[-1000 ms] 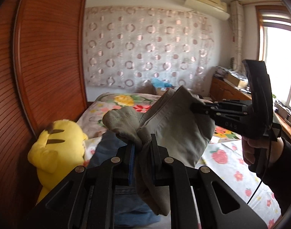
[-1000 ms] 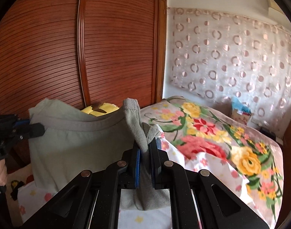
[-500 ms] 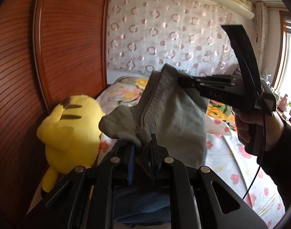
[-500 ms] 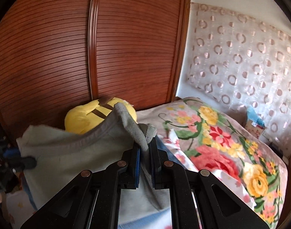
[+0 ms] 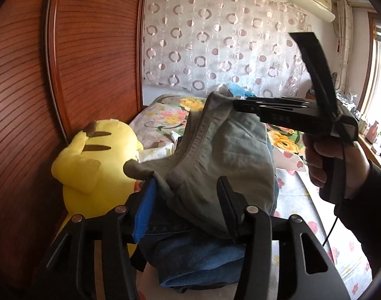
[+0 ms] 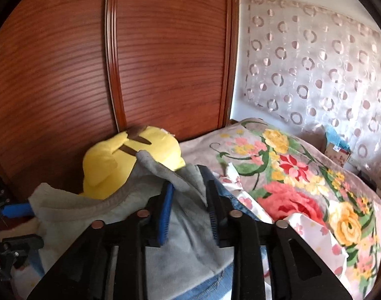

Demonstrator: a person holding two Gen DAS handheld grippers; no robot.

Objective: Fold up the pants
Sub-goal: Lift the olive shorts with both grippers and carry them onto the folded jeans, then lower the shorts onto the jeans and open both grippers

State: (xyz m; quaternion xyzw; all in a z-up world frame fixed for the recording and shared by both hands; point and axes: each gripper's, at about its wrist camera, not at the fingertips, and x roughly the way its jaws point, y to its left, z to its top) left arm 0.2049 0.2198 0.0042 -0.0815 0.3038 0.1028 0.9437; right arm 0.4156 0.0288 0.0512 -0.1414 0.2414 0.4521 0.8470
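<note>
Since a second ago we have lowered the grey pants (image 5: 222, 155) onto the folded jeans (image 5: 197, 257) on the bed (image 6: 302, 175). Both jaws are opening: the left hand-held gripper (image 5: 188, 205) and the right hand-held gripper (image 6: 189, 207) have cloth between them, no longer pinched. We think the fold may slide off if a pad drags it.

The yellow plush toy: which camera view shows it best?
The left wrist view. There the yellow plush toy shows nearly whole, from head to body, beside the wooden wardrobe. The right wrist view shows only its head, with the grey pants covering the rest.
</note>
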